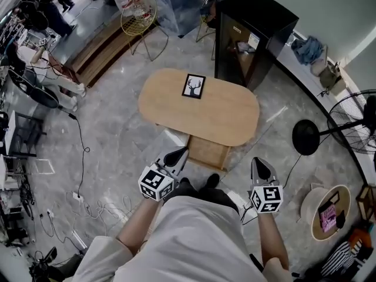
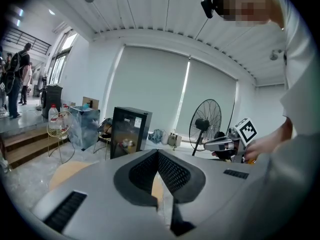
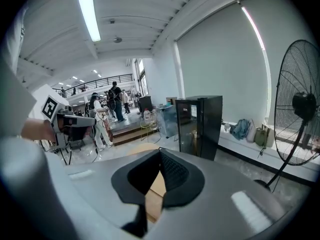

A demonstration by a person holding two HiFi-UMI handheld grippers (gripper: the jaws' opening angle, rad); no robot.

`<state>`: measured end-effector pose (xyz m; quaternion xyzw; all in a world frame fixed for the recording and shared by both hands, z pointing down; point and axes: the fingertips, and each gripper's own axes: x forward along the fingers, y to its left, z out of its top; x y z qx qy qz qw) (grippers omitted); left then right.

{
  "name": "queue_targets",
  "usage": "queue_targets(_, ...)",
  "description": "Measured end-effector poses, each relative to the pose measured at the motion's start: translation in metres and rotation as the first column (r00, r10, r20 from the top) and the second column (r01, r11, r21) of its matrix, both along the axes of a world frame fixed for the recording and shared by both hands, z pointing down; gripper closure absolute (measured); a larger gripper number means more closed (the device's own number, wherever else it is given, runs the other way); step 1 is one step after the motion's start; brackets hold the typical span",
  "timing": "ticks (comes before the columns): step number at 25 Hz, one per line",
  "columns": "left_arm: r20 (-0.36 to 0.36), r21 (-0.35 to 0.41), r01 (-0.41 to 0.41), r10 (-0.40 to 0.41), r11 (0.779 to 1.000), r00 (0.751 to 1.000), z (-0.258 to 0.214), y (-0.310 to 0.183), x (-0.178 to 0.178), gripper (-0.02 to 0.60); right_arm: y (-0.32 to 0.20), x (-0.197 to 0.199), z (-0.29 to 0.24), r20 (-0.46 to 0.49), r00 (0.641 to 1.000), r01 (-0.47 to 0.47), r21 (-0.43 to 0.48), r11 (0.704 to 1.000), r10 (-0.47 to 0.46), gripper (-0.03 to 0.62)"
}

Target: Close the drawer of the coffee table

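The oval wooden coffee table (image 1: 223, 119) stands in front of me in the head view, with a framed deer picture (image 1: 194, 86) on top. Its wooden drawer (image 1: 208, 152) sticks out from the near side, toward my feet. My left gripper (image 1: 180, 153) hovers at the drawer's left front corner, its jaws shut and empty. My right gripper (image 1: 259, 163) is a little right of the drawer, also shut and empty. The left gripper view shows its jaws (image 2: 157, 155) pressed together, and so does the right gripper view (image 3: 160, 152). Neither gripper clearly touches the drawer.
A black cabinet (image 1: 252, 34) stands just behind the table. A standing fan (image 1: 346, 125) with its round base (image 1: 305, 137) is at the right, and a round basket (image 1: 329, 213) lies near right. Cables (image 1: 82, 198) trail on the marble floor at the left. A yellow wire chair (image 1: 139, 13) stands far back.
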<state>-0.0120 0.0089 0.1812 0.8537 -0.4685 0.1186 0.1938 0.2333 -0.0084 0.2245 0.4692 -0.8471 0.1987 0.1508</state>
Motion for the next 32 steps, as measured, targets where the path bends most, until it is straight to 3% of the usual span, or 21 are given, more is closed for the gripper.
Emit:
queue_targets(9, 0.003, -0.055, -0.010, 0.010, 0.998, 1.000, 0.022, -0.013, -0.008, 0.575, -0.008, -0.008, 0.027, 0.002, 1.000, -0.013, -0.062, 0.998, 0.013, 0.583)
queue_targets(24, -0.014, -0.133, -0.171, 0.170, 0.976, 0.985, 0.077, -0.050, -0.036, 0.575, -0.022, -0.058, 0.061, -0.075, 0.995, -0.069, -0.134, 0.989, 0.059, 0.583)
queue_targets(32, -0.027, -0.184, -0.214, 0.212, 0.959, 0.977, 0.127, -0.056, -0.037, 0.575, -0.018, -0.070, 0.103, -0.100, 0.993, -0.074, -0.193, 0.978, 0.056, 0.583)
